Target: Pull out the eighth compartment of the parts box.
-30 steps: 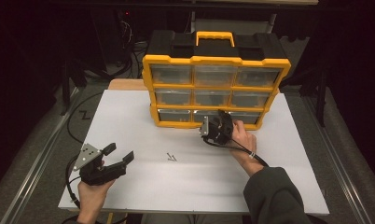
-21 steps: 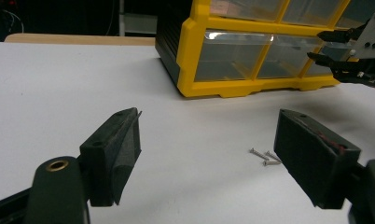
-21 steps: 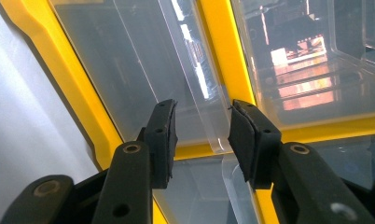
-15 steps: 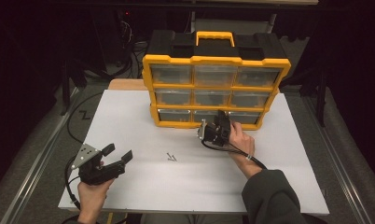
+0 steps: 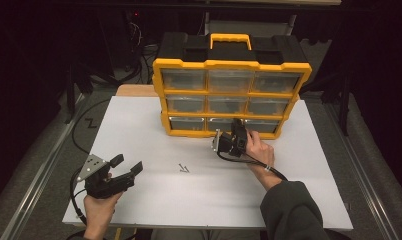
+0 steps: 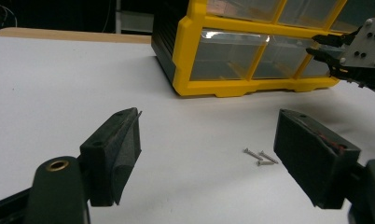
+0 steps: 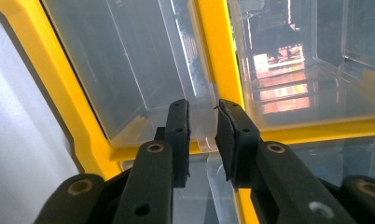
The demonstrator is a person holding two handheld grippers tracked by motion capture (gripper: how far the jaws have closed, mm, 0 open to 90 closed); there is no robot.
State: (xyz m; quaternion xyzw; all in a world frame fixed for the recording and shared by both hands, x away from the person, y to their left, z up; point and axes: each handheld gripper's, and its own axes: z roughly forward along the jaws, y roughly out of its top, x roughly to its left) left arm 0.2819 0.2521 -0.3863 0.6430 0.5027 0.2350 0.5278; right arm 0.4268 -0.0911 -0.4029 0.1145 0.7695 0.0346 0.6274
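Note:
A yellow-and-black drawer organizer (image 5: 231, 65) with clear drawers stands at the back of the white table (image 5: 154, 130). My right gripper (image 5: 237, 129) is turned on its side at the bottom row, about the middle drawer. In the right gripper view its jaws have just been closing, and the gripper (image 7: 203, 126) now pinches the drawer's clear pull tab (image 7: 203, 137) beside the yellow frame (image 7: 218, 56). My left gripper (image 5: 128, 163) rests open at the front left with nothing between its fingers. A few small screws (image 5: 184, 168) lie mid-table, seen between the left gripper (image 6: 206, 140) jaws as screws (image 6: 260, 157).
The left gripper view shows the organizer's bottom corner (image 6: 209, 88) and the right gripper (image 6: 316, 45) at its drawers. Black cables trail off the table's left side. A wooden board edge (image 5: 136, 90) shows behind the table, left of the organizer.
The right gripper has edged closer to the bottom drawer row and its jaws have narrowed. The left hand and the screws have stayed put.

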